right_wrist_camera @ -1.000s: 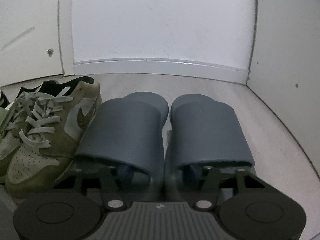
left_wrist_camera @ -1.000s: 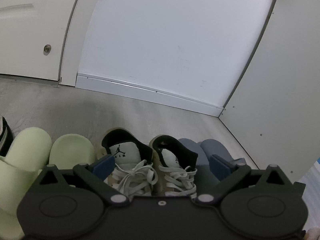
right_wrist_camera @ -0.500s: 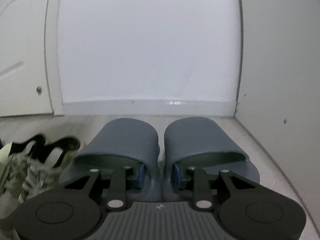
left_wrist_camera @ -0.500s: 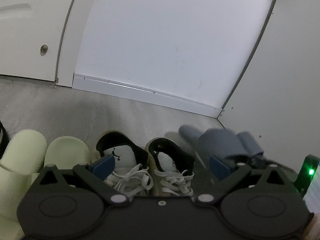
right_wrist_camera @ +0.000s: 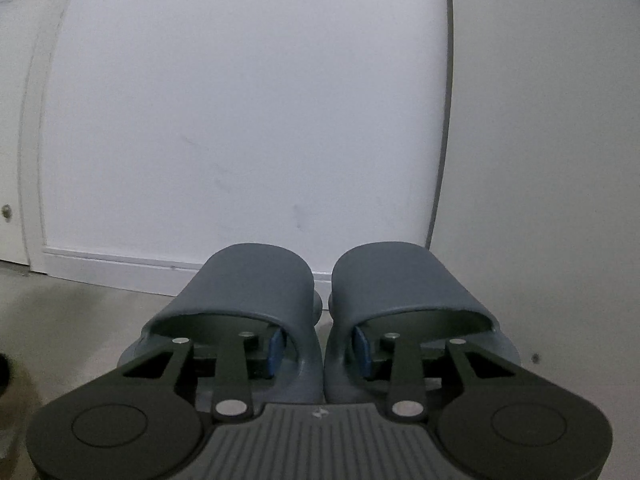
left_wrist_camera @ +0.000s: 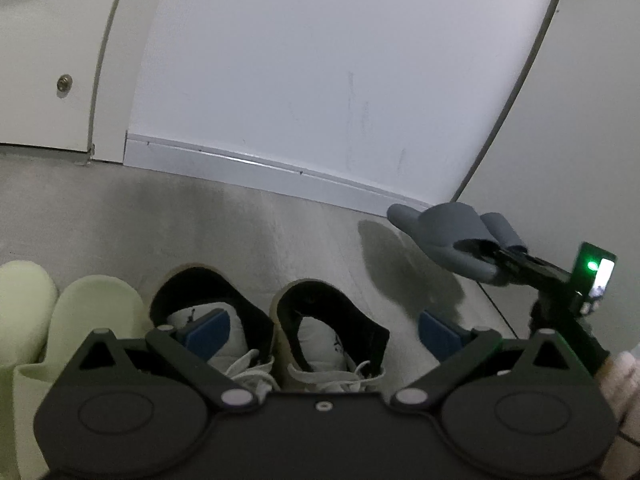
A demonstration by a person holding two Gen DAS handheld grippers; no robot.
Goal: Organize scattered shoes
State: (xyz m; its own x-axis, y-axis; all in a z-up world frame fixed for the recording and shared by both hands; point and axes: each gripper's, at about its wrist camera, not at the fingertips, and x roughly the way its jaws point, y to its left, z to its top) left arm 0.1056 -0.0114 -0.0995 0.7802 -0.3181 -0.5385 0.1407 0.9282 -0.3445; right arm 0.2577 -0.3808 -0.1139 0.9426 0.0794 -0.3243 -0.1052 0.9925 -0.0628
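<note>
My right gripper (right_wrist_camera: 320, 346) has one finger inside each of two grey slides (right_wrist_camera: 256, 280). Its blue pads press the slides' inner walls together, though the jaws are opening slightly. In the left wrist view the grey slides (left_wrist_camera: 448, 236) hang off the floor at the right, tilted, on the right gripper (left_wrist_camera: 492, 256). My left gripper (left_wrist_camera: 322, 332) is open above a pair of white-and-tan sneakers (left_wrist_camera: 320, 300). One of its pads sits in the left sneaker's (left_wrist_camera: 192, 292) collar, the other beside the right sneaker on the floor.
Pale green slides (left_wrist_camera: 92, 312) stand left of the sneakers. A white wall with a baseboard (left_wrist_camera: 260, 164) closes the far side, with a door (left_wrist_camera: 48, 60) at the left and a white panel (left_wrist_camera: 580, 120) at the right. A hand (left_wrist_camera: 624, 372) shows at the right edge.
The right gripper closed on the grey slides, lifted them off the floor beside the sneakers and carried them up and toward the wall. The left gripper edged forward over the sneakers.
</note>
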